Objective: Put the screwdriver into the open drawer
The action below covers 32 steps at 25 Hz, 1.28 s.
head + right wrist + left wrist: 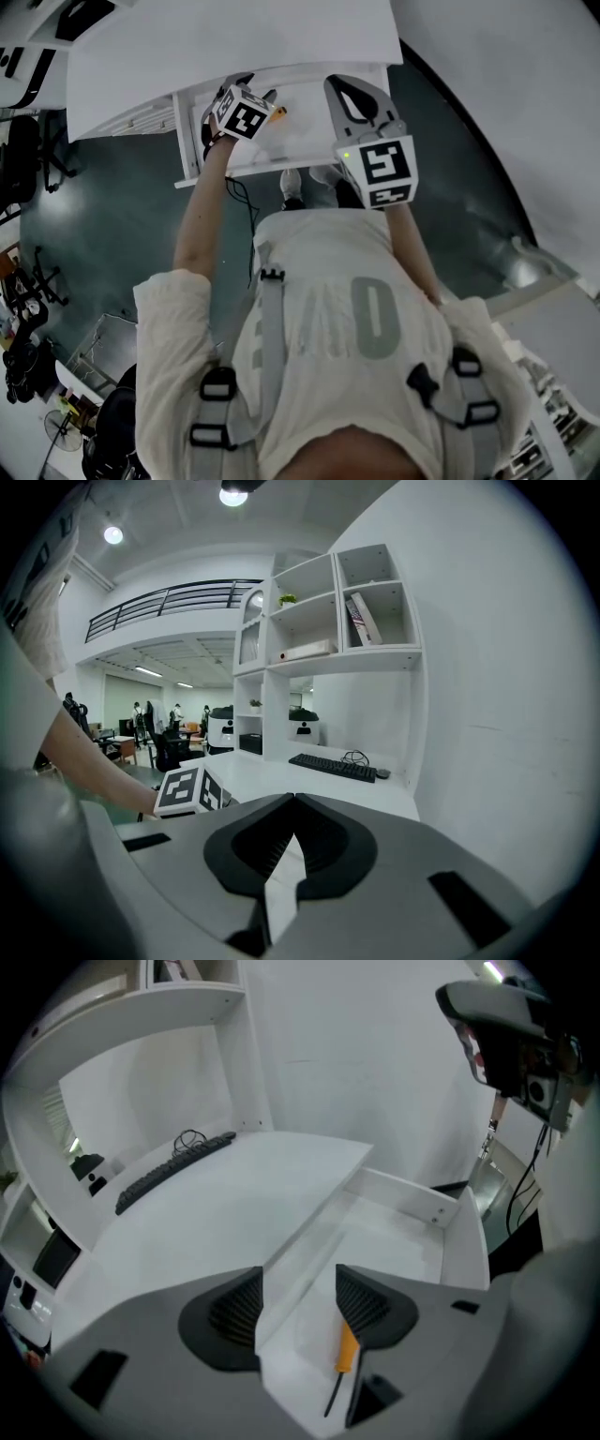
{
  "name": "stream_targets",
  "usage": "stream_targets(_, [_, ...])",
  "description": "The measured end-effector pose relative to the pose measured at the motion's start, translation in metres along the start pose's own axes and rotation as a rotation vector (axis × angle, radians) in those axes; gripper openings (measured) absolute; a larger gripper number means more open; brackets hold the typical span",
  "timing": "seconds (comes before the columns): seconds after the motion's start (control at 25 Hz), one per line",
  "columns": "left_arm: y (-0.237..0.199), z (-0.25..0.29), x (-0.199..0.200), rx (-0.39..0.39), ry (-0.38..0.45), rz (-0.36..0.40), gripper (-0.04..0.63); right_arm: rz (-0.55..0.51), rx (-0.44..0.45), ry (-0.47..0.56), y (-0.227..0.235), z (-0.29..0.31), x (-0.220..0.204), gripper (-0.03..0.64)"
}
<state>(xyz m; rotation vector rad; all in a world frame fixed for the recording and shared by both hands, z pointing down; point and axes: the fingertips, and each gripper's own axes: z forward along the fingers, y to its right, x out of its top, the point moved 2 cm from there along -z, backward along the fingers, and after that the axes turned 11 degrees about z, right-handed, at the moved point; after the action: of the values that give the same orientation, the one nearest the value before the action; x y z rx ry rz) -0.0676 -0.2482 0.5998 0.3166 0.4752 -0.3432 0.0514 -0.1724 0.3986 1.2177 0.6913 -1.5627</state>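
Orange-handled, black-shafted screwdriver [346, 1352] lies flat inside the open white drawer [412, 1202], near its front. Left gripper [298, 1281] is above the drawer, jaws spread and empty, so placement looks done. Right gripper [292, 803] is idle beside the drawer, jaws pressed together on nothing.

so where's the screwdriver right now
The screwdriver lies loose in the open drawer, in the left gripper view just beneath the left gripper, by the jaw on the picture's right.
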Motion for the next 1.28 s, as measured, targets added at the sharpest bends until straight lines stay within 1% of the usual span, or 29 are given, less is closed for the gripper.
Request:
stream_targets(0.12, [-0.021,-0.027,0.019,0.068,0.082,-0.038,0.225,-0.026,0.026,0.023,-0.009,0.003,0.010,0.005])
stream_targets(0.24, [-0.049,-0.063,0.043,0.171,0.194,-0.074,0.225,-0.052,0.055,0.042,-0.019,0.008,0.018,0.005])
stream_targets(0.4, [-0.082,-0.137,0.086,0.350,0.386,-0.126,0.225,-0.084,0.101,0.068,-0.030,0.010,0.027,0.005])
stream_targets(0.52, [-0.086,-0.196,0.112,0.458,0.545,-0.174,0.219,-0.104,0.123,0.102,-0.037,0.006,0.037,0.005])
stream_targets(0.6, [-0.078,-0.230,0.122,0.542,0.624,-0.171,0.169,-0.110,0.137,0.126,-0.038,0.002,0.042,0.005])
stream_targets(0.68, [-0.062,-0.263,0.129,0.637,0.688,-0.161,0.100,-0.099,0.144,0.156,-0.038,-0.005,0.046,0.005])
stream_targets(0.72, [-0.052,-0.278,0.132,0.675,0.732,-0.170,0.073,-0.098,0.150,0.165,-0.037,-0.009,0.047,0.005])
stream_targets(0.8, [-0.036,-0.304,0.136,0.733,0.848,-0.230,0.046,-0.104,0.167,0.169,-0.037,-0.013,0.048,0.005])
stream_targets(0.84, [-0.035,-0.314,0.132,0.762,0.892,-0.263,0.035,-0.106,0.176,0.170,-0.041,-0.008,0.048,0.005])
stream_targets(0.92, [-0.040,-0.329,0.112,0.828,0.921,-0.307,0.013,-0.107,0.192,0.171,-0.055,0.009,0.050,0.005])
stream_targets(1.04, [-0.037,-0.341,0.087,0.909,0.902,-0.334,0.006,-0.108,0.214,0.175,-0.069,0.019,0.052,0.005])
stream_targets(1.12, [-0.028,-0.339,0.078,0.921,0.872,-0.351,0.006,-0.095,0.225,0.180,-0.070,0.016,0.053,0.005])
stream_targets(1.2, [-0.022,-0.332,0.067,0.910,0.837,-0.389,0.005,-0.084,0.231,0.178,-0.069,0.015,0.053,0.005])
stream_targets(1.28, [-0.019,-0.326,0.052,0.902,0.807,-0.428,0.005,-0.093,0.230,0.179,-0.071,0.017,0.054,0.005])
